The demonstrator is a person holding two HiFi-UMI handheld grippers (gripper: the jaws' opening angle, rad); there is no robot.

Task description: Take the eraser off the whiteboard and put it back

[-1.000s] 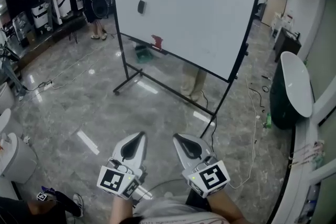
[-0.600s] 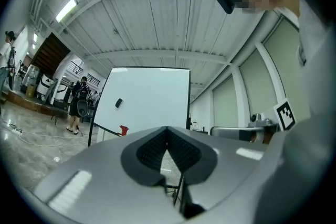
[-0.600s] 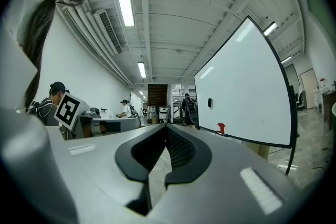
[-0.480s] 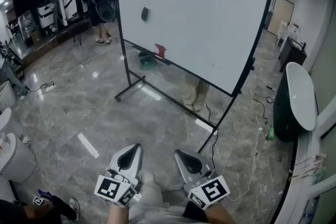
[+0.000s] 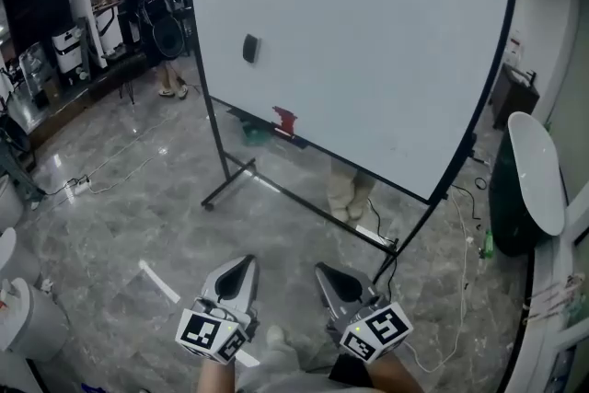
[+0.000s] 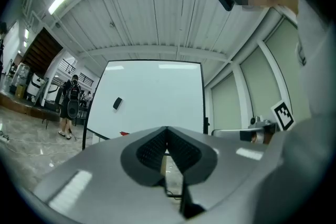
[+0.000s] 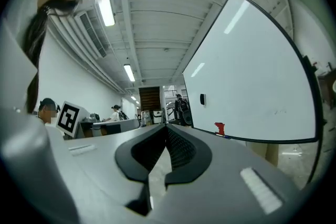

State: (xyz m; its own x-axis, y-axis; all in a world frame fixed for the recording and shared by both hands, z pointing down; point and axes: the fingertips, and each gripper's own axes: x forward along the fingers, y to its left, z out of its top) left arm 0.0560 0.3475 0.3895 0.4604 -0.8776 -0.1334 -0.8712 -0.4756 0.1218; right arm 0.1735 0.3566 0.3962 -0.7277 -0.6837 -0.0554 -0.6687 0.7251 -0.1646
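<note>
A small dark eraser point(image 5: 250, 48) sticks to the left part of a large whiteboard point(image 5: 368, 41) on a black wheeled stand. The left gripper view shows the eraser point(image 6: 117, 103) far ahead on the whiteboard point(image 6: 152, 97), and so does the right gripper view, where the eraser point(image 7: 202, 99) sits on the whiteboard point(image 7: 252, 86). My left gripper point(image 5: 245, 264) and right gripper point(image 5: 321, 271) are held low, side by side, well short of the board. Both are shut and hold nothing; each own view shows the left gripper point(image 6: 167, 129) and the right gripper point(image 7: 166, 126) with pads together.
A red object point(image 5: 283, 120) rests on the board's tray. A person's legs point(image 5: 350, 189) show behind the board. More people point(image 5: 152, 9) stand at the far left by equipment. A dark tub-like object with a white top point(image 5: 529, 175) and a floor cable point(image 5: 456, 225) lie right.
The whiteboard has grown larger and nearer in the head view. Both grippers have travelled forward towards it, side by side and still shut.
</note>
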